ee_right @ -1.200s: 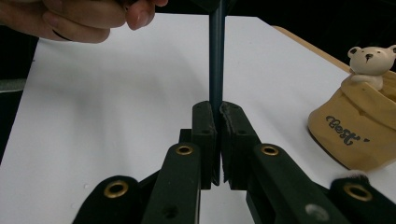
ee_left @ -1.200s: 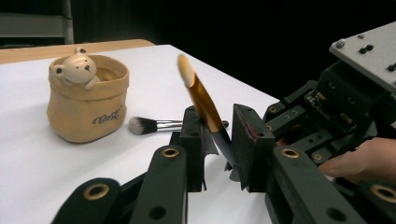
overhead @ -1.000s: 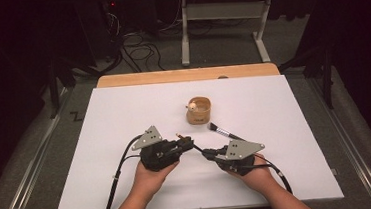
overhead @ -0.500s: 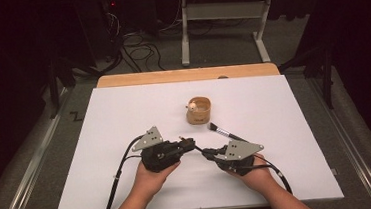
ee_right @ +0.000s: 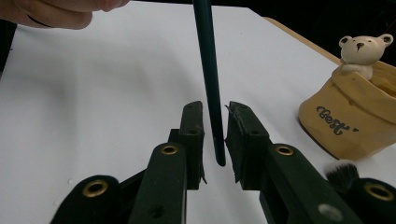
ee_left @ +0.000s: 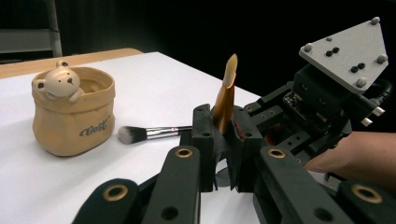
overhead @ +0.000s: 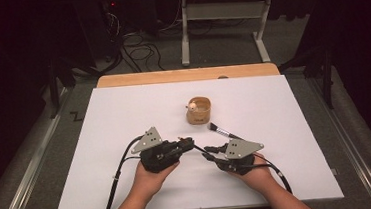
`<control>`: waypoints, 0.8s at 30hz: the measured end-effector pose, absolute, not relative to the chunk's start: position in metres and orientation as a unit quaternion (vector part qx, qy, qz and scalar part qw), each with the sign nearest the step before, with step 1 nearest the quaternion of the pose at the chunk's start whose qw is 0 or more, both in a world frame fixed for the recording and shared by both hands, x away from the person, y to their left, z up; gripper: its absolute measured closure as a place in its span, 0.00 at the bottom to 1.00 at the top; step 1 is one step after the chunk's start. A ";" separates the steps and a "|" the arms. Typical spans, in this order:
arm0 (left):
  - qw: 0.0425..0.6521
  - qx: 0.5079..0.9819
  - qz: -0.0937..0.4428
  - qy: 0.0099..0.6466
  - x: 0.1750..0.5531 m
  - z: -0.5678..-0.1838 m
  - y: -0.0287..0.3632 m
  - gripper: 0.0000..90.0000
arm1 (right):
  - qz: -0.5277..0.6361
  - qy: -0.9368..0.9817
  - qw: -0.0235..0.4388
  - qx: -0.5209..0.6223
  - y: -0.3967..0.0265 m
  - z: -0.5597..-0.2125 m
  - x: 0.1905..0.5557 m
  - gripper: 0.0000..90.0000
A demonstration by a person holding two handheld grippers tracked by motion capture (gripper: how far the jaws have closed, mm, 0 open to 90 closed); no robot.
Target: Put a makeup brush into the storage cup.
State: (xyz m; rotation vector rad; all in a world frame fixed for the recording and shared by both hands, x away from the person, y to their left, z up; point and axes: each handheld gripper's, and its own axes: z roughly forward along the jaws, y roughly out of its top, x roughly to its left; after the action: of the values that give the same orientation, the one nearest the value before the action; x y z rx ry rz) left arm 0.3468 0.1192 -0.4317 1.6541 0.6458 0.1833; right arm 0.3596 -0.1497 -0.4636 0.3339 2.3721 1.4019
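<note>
Left gripper (overhead: 189,145) clamps tan-tipped tool (ee_left: 225,93); right gripper (ee_right: 214,133), facing it, jaws narrowly parted around dark handle (ee_right: 208,79)

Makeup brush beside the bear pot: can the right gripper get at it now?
Probably not yet. The right gripper has its jaws around a dark rod, which must go first. Otherwise the makeup brush lies bare on the table just beyond it.
</note>
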 end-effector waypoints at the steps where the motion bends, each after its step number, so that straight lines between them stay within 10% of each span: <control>1: 0.627 0.722 0.081 0.281 0.347 -0.432 0.119 0.92 | 0.497 0.840 0.180 0.121 -0.150 -0.463 0.359 0.83; 24: 0.608 0.741 0.085 0.272 0.345 -0.432 0.122 0.92 | 0.512 0.838 0.142 0.124 -0.157 -0.457 0.362 0.78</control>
State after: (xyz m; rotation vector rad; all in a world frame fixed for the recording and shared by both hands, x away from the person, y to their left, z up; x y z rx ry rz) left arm 0.3453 0.1223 -0.4320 1.7128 0.6294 0.1976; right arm 0.3623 -0.1565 -0.4571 0.3581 2.4180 1.4769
